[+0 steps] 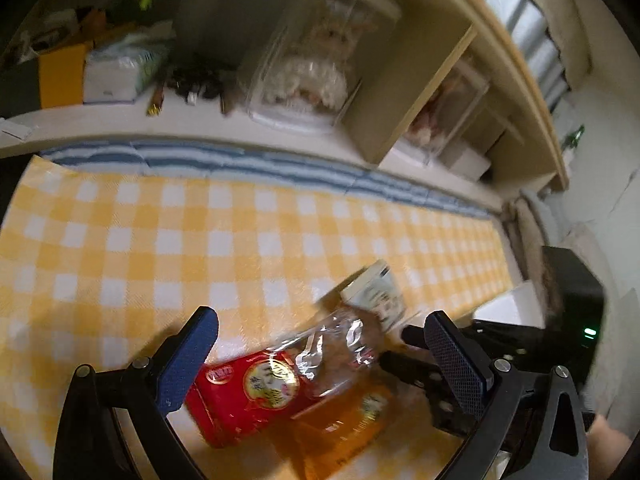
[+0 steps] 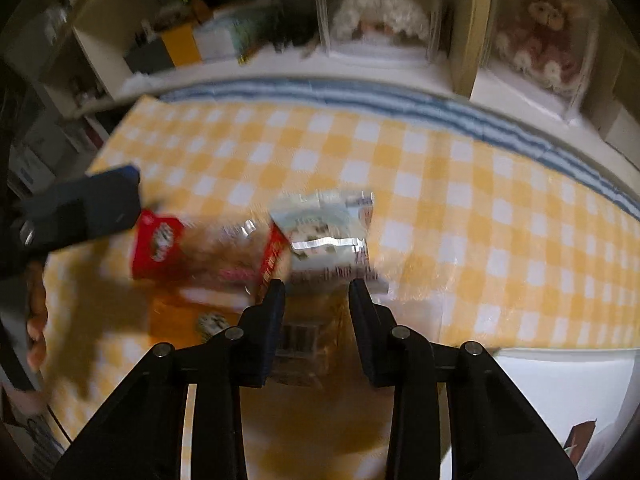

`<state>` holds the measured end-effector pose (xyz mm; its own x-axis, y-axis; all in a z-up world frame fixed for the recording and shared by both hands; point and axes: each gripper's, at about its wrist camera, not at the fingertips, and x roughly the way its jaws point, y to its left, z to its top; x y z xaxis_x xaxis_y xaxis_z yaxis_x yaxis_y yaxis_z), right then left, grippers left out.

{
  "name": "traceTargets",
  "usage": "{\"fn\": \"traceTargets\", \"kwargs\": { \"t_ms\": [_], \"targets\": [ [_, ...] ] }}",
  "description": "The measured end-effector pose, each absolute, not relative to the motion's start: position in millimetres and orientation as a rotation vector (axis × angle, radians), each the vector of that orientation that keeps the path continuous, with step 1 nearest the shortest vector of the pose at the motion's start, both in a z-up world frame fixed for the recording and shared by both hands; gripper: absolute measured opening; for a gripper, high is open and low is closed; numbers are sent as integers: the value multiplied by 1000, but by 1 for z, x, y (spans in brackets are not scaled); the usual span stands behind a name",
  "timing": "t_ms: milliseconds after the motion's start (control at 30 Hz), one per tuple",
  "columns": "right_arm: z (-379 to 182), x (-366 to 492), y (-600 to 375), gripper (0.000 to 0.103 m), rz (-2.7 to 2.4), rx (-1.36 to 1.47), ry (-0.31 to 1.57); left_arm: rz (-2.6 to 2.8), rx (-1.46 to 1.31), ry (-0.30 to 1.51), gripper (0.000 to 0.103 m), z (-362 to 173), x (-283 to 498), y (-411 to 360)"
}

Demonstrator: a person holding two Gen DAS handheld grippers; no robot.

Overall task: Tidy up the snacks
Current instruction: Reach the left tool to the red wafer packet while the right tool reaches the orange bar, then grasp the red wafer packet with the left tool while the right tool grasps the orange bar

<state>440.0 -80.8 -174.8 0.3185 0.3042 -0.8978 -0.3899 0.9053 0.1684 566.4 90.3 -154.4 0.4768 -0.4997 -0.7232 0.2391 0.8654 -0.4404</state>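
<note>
A red snack packet [image 1: 248,396] lies on the yellow checked cloth [image 1: 200,240], with an orange packet [image 1: 344,428] beside it and a clear wrapped packet [image 1: 340,344] on top. My left gripper [image 1: 320,344] is open, its blue pads either side of the pile. My right gripper [image 2: 318,292] is shut on a clear-wrapped snack pack with a pale label [image 2: 324,236]; the same pack shows in the left view [image 1: 378,292]. The red packet [image 2: 160,244] and orange packet [image 2: 192,312] lie to its left, blurred.
A shelf unit [image 1: 420,92] stands behind the table, with clear boxes holding dolls [image 2: 380,12], a tissue pack [image 1: 120,68] and small clutter. A blue striped cloth edge [image 1: 240,160] runs along the back. A black device with a green light [image 1: 576,312] stands at the right.
</note>
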Motion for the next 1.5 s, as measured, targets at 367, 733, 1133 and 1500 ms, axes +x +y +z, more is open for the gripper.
{"fn": "traceTargets", "kwargs": {
  "t_ms": [367, 733, 1133, 1500],
  "targets": [
    [-185, 361, -86, 34, 643, -168, 1288, -535, -154, 1144, 103, -175, 552, 78],
    [-164, 321, -111, 56, 522, 191, 1209, -484, 59, 1199, 96, -162, 541, 32],
    [-182, 334, -70, 63, 327, 315, 1210, -322, 149, 1225, 64, -180, 570, 0],
    [-191, 340, -51, 40, 195, 175, 1187, -223, 109, 1217, 52, -184, 555, 28]
  ]
}}
